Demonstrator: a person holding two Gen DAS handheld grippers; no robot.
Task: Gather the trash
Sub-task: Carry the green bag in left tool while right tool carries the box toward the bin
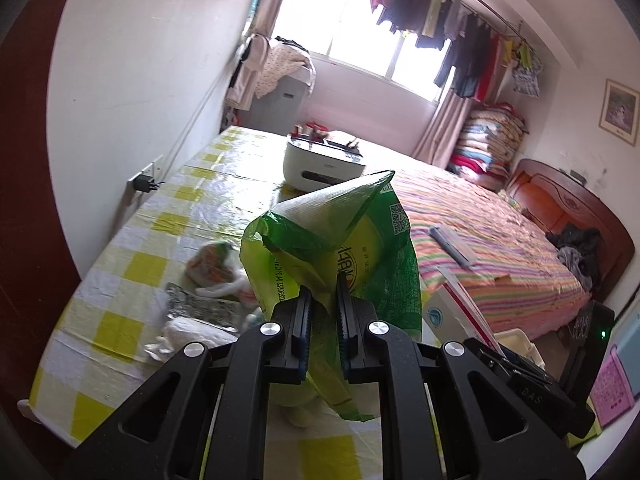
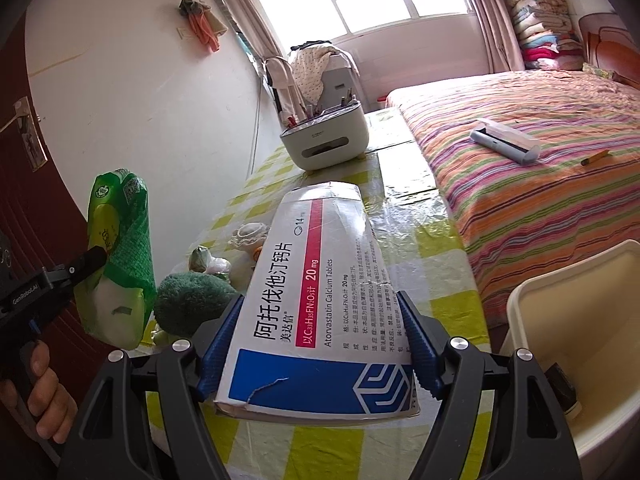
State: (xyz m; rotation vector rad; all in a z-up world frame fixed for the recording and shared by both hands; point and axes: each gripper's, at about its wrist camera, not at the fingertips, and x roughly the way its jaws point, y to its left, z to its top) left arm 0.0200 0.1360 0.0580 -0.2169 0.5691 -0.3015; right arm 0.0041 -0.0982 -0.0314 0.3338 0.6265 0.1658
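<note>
White walls (image 1: 140,60), bright window (image 1: 360,40), striped bed (image 2: 540,200), yellow-checked table (image 1: 160,208), wooden headboard (image 1: 560,200)

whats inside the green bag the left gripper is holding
The left gripper pinches the green bag. White embossed tissue paper shows through its torn top. The printed plastic hides whatever lies deeper in the bag.

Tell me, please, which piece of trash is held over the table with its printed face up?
The medicine box, gripped flat in the right tongs. The green wrapper hangs crumpled from the left tongs.
</note>
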